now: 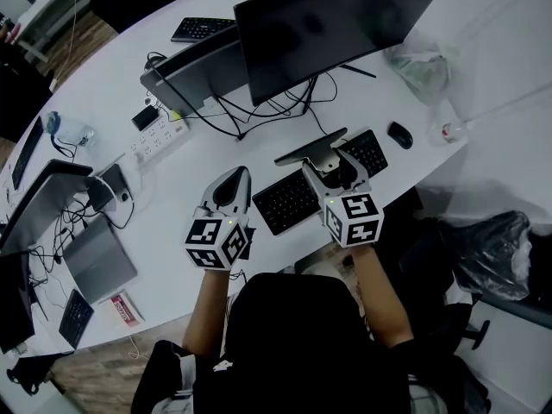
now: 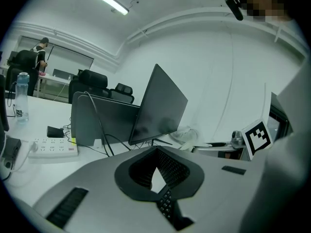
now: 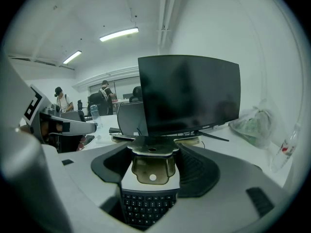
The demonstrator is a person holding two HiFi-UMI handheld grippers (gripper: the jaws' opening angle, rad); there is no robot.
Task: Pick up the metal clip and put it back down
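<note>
brassy, dull-sheen metal clip [image 3: 150,168] is clamped in your right gripper [image 3: 151,152]: a flat stamped plate with a small round hole, its wide top bar running crosswise to the jaws. it sits over the black keyboard [image 3: 146,210]; can't tell if it touches the keys. the put-down spot lies straight below or on the smooth white desk [image 1: 112,93] just beside. your left gripper [image 2: 156,152] has its ribbed pads closed together on nothing, beside the right and farther from the clip.
</note>
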